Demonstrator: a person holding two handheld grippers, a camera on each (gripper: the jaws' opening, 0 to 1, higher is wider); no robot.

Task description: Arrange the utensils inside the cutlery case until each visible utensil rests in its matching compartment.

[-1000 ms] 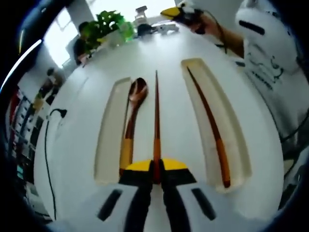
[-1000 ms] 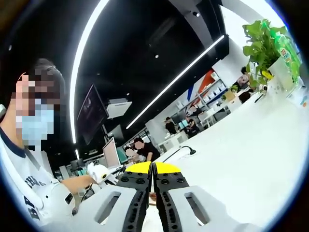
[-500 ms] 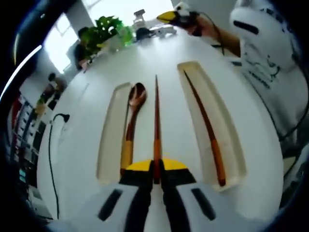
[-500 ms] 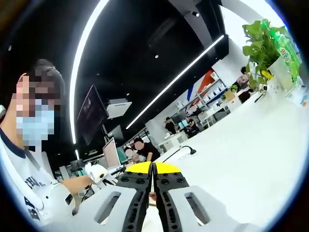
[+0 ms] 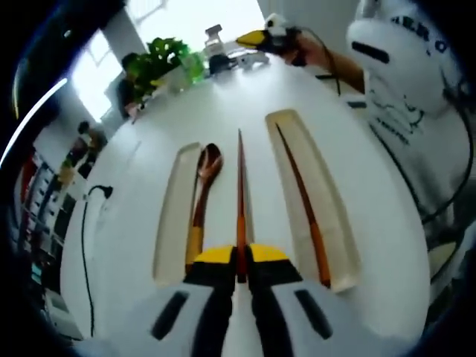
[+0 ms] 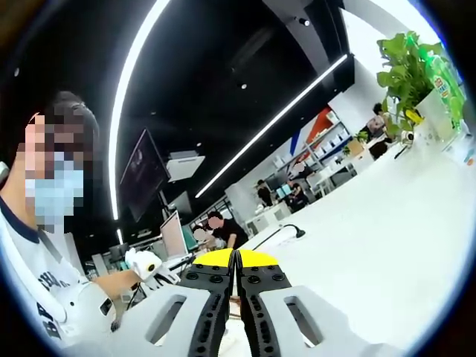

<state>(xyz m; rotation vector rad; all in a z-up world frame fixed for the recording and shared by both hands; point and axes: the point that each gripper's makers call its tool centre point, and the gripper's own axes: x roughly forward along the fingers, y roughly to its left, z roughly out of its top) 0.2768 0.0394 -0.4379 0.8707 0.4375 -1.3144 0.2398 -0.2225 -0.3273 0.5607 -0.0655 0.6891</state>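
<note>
Faintly, "ER O" reads on the person's shirt.

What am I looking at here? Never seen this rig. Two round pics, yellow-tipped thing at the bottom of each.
No robot arm: a person holds a two-jaw tool in each hand, and a fisheye camera rides on each, looking along its jaws.

Left gripper view: the left tool is shut on a chopstick, which points away over the white cutlery case. The second chopstick lies in the long slot on the right. The spoon lies along the inner edge of the slot on the left. At the top the person's hand holds the right tool up.

Right gripper view: the right tool is shut, seemingly on nothing, pointing across the white table at the office.
</note>
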